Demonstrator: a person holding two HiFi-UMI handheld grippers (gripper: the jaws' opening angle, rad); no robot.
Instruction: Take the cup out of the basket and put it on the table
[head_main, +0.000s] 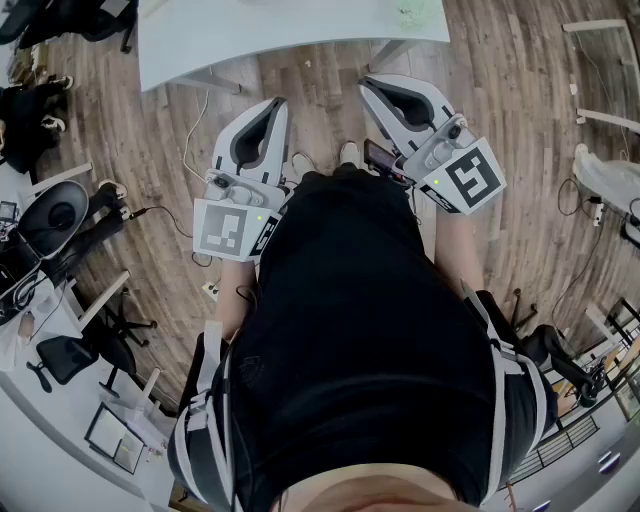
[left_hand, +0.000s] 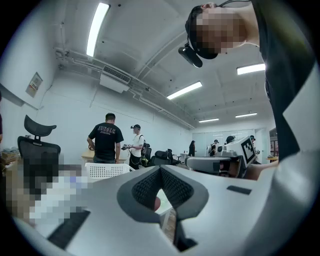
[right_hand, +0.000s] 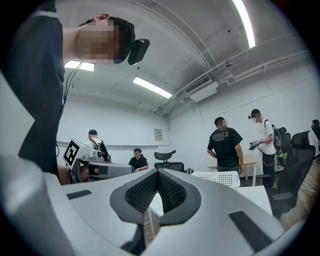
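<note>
I hold both grippers close to my body above the wooden floor, pointing at the white table (head_main: 290, 35). The left gripper (head_main: 275, 105) is shut with nothing in it, its pads meeting at the tip (left_hand: 160, 169). The right gripper (head_main: 372, 85) is likewise shut and empty (right_hand: 157, 171). A white perforated basket (left_hand: 105, 170) stands ahead on the table, also showing in the right gripper view (right_hand: 217, 178). No cup can be made out. A small reddish spot (left_hand: 157, 202) shows below the left pads; I cannot tell what it is.
Two people (right_hand: 226, 145) stand behind the basket and others sit further back. Office chairs (head_main: 55, 215) and a desk (head_main: 60, 440) crowd my left. Cables (head_main: 195, 130) trail on the floor. Shelving (head_main: 600, 390) is at my right.
</note>
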